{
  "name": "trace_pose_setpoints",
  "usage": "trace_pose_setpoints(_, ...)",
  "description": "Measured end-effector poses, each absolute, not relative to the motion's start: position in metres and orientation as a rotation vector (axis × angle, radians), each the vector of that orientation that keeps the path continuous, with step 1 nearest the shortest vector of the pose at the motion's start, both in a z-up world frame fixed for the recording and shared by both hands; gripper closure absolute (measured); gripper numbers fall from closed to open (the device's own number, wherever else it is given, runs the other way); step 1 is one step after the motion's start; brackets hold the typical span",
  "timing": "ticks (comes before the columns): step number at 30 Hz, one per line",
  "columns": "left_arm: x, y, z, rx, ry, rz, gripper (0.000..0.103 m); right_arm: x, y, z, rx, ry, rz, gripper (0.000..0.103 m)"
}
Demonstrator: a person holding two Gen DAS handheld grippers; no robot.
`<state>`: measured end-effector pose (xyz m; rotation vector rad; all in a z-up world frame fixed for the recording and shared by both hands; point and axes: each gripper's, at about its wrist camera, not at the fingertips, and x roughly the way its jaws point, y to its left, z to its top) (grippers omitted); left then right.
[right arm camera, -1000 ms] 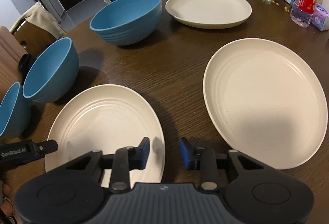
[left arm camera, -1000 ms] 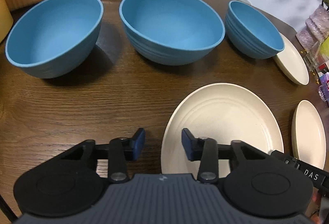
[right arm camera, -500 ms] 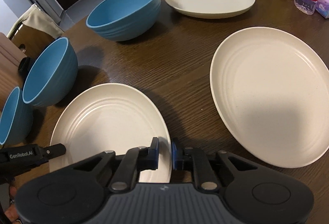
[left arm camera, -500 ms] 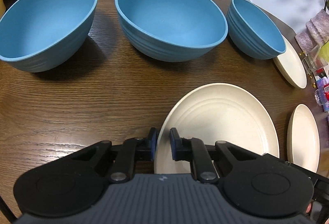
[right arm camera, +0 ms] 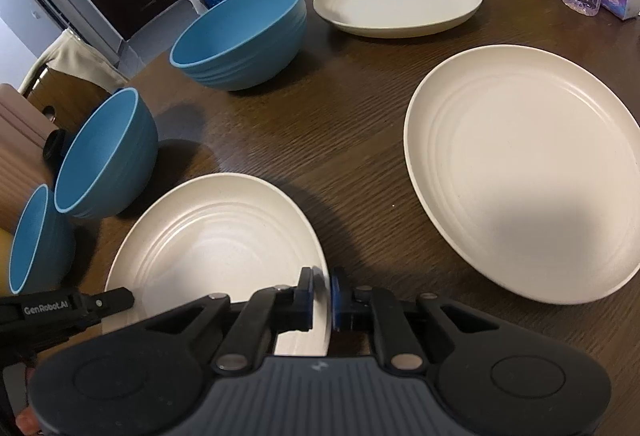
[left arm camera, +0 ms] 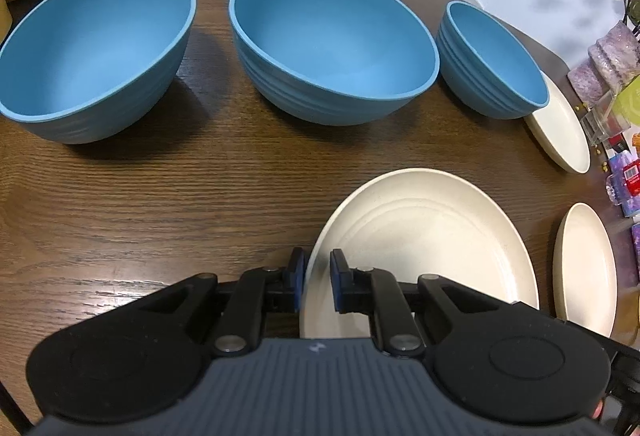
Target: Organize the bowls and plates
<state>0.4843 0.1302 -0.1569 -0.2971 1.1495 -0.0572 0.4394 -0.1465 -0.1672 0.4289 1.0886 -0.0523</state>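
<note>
While both grippers pinch opposite rims of one cream plate [left arm camera: 420, 256], we see the rest of the set spread over the wooden bench [left arm camera: 160, 203].
Across the upper half of the left wrist frame we find three blue bowls: left bowl [left arm camera: 92, 59], middle bowl [left arm camera: 332, 43], small bowl [left arm camera: 492, 59]. At right in the right wrist frame lies a large plate [right arm camera: 520, 171], a far plate [right arm camera: 400, 1] above it. Our left gripper [left arm camera: 318, 284] clamps the plate's left rim at lower centre; our right gripper [right arm camera: 320, 296] clamps its right rim.
</note>
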Motion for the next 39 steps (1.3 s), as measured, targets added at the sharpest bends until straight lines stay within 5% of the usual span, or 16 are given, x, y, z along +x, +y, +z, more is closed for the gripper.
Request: trace_pose_setpoints(39, 0.411, 0.177, -0.112, -0.369, 0.994, 0.004, 0.089, 0.391, -0.107, -0.124, 0.384, 0.971, 0.081, 0.097)
